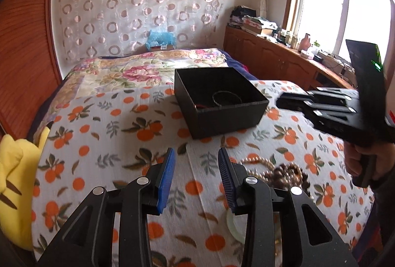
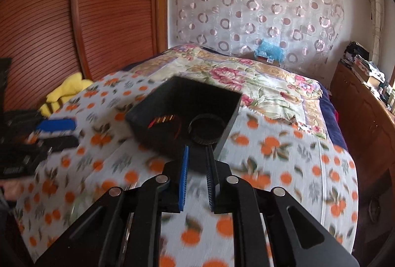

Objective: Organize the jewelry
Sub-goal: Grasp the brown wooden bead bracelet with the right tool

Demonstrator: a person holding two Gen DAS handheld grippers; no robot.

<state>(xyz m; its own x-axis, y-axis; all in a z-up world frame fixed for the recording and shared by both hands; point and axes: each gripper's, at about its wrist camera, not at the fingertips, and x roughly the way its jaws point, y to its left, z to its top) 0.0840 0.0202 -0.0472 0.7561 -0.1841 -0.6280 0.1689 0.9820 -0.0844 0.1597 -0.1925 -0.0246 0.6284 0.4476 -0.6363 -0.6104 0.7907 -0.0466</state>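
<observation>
A black open box [image 1: 229, 119] [image 2: 158, 141] stands on the orange-print bedspread [image 1: 111, 133]. A dark ring bracelet [image 1: 226, 99] [image 2: 206, 128] and a red-orange beaded piece [image 2: 163, 119] lie inside it. Strings of pearl and brown beads [image 1: 284, 170] are heaped on the spread, just right of my left gripper [image 1: 196, 151] [image 2: 75, 132]. That gripper is open and holds nothing. A pale green bangle [image 1: 233, 225] lies partly under its right finger. My right gripper [image 2: 198, 148] [image 1: 284, 100] hovers at the box's near wall with a narrow, empty gap between its blue pads.
A yellow plush toy [image 1: 14, 180] [image 2: 66, 91] lies at the bed's left edge beside a wooden slatted door [image 2: 111, 20]. A cluttered wooden cabinet [image 1: 271, 54] runs along the right under the window. A floral quilt [image 1: 123, 72] covers the far bed. A hand [image 1: 358, 158] holds the right gripper.
</observation>
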